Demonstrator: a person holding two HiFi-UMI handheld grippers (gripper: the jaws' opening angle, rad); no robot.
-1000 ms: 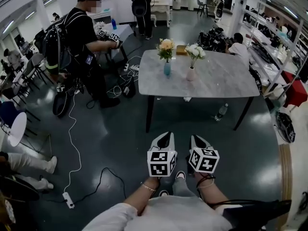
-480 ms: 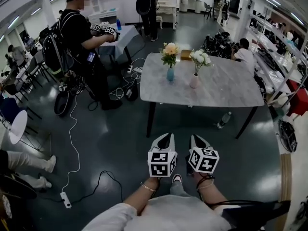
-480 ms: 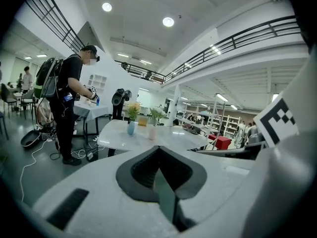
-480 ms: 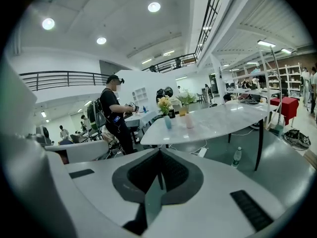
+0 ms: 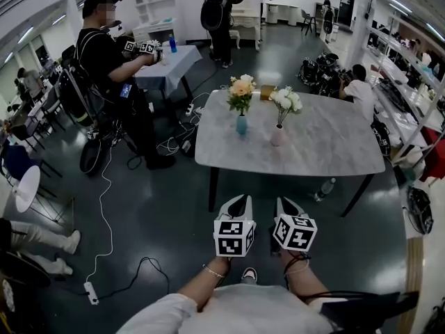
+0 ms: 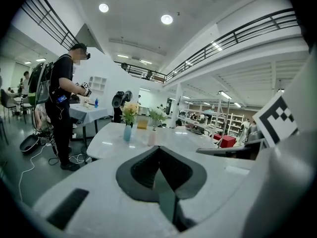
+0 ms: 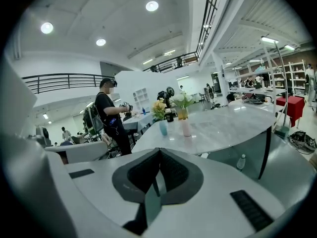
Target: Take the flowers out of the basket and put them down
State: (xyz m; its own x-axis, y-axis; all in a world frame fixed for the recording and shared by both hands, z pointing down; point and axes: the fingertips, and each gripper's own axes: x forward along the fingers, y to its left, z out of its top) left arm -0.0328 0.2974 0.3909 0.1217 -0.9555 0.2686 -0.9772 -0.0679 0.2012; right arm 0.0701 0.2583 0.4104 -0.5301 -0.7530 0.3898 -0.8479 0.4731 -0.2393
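Two bunches of flowers stand in vases on a grey marble table [image 5: 327, 138]: orange-yellow flowers [image 5: 241, 89] in a blue vase [image 5: 241, 123] and white flowers [image 5: 285, 99] in a pale pink vase [image 5: 277, 135]. A small brown container [image 5: 266, 92] sits behind them. My left gripper [image 5: 236, 204] and right gripper [image 5: 286, 206] hang side by side in the air short of the table's near edge, both shut with nothing in them. Past the shut left gripper [image 6: 158, 148] stand the blue vase [image 6: 128, 132] and pink vase [image 6: 152, 138]. The right gripper [image 7: 159, 150] points toward the same flowers [image 7: 158, 108].
A person in black [image 5: 104, 54] stands at the left holding grippers beside a small cloth-covered table [image 5: 167, 65]. Cables [image 5: 104, 207] and a power strip [image 5: 90, 292] lie on the dark floor. A bottle [image 5: 322, 188] lies under the marble table. Shelving lines the right side.
The marble table and its flowers have come nearer in the head view. Both grippers stay shut and side by side, carried forward together.
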